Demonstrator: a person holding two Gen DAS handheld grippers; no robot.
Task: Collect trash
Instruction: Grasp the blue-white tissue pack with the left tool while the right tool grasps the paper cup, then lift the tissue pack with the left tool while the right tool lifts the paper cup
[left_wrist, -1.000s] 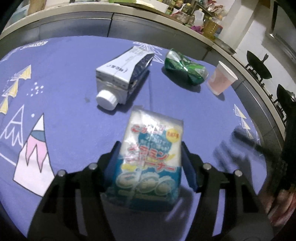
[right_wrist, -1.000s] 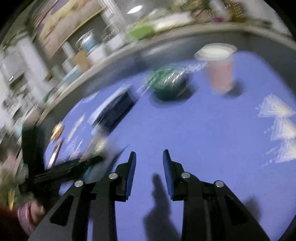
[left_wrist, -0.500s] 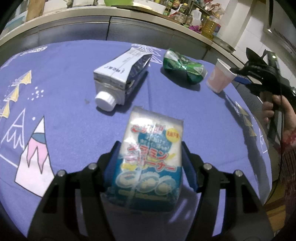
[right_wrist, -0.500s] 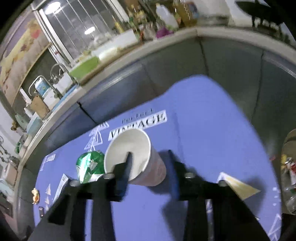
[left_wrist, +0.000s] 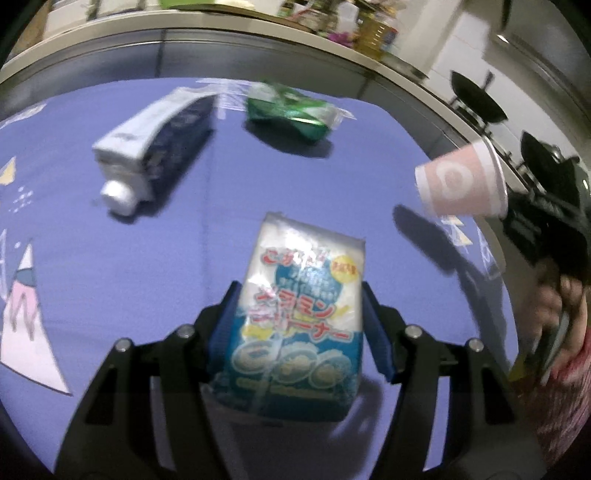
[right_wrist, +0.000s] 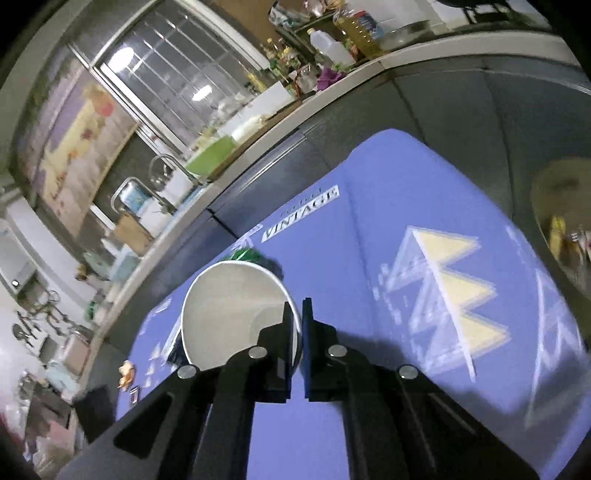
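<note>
My left gripper is shut on a blue-and-white wrapped packet, held just above the purple tablecloth. My right gripper is shut on the rim of a pink paper cup, one finger inside and one outside. In the left wrist view that cup hangs tipped on its side above the table's right edge. A flattened white and dark carton with a white cap lies at the far left. A crushed green bottle lies beyond the packet, and part of it shows behind the cup.
A grey counter with bottles and bowls runs behind the table. A person's hand grips the right tool at the right edge. A blurred round container sits off the table's right side. Black pans stand on a stove.
My right gripper swung over to the paper cup, closed on its rim and lifted it off the cloth, tipping it sideways. My left gripper kept the packet and shifted a little.
</note>
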